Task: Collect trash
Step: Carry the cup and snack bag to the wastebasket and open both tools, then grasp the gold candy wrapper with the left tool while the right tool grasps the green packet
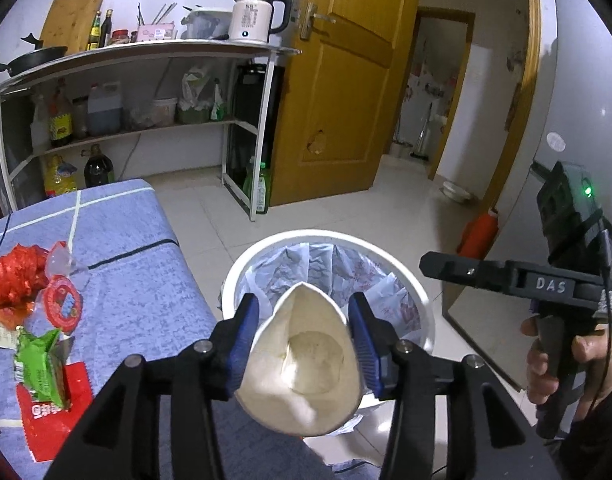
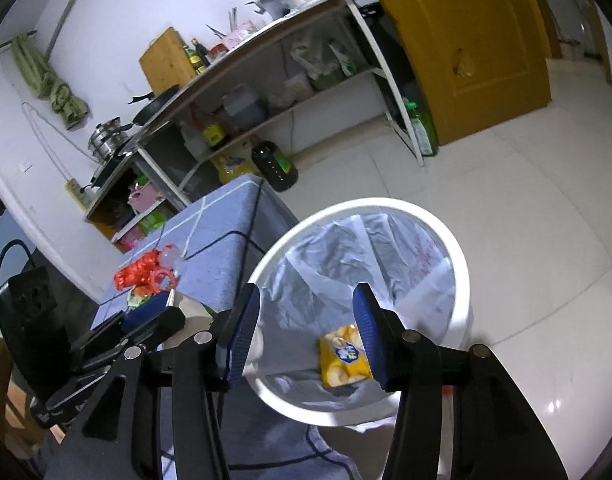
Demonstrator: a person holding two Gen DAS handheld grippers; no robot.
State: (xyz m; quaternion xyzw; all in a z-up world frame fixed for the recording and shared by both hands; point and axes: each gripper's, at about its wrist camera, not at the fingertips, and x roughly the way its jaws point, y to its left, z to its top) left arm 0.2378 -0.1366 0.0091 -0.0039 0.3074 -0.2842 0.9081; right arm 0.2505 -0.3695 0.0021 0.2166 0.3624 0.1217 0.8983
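My left gripper (image 1: 306, 344) is shut on a white paper cup (image 1: 306, 364). The cup is squashed to a teardrop, its mouth faces the camera, and it hangs over the near rim of the white bin (image 1: 329, 235) with a plastic liner. In the right wrist view my right gripper (image 2: 306, 332) stands open above the same bin (image 2: 385, 202). A yellow snack packet (image 2: 343, 358), slightly blurred, shows inside the liner between the pads, touching neither. More trash lies on the blue-clothed table (image 1: 138, 272): a red crinkled wrapper (image 1: 14, 276), a round red lid (image 1: 62, 304) and a green packet (image 1: 38, 364).
A hand (image 1: 565, 360) holds the right gripper's handle at the right edge. Behind the bin stand a metal shelf (image 1: 146, 50) with a kettle (image 1: 254, 16) and bottles, and a wooden door (image 1: 345, 80). Pale floor tiles (image 1: 345, 208) surround the bin.
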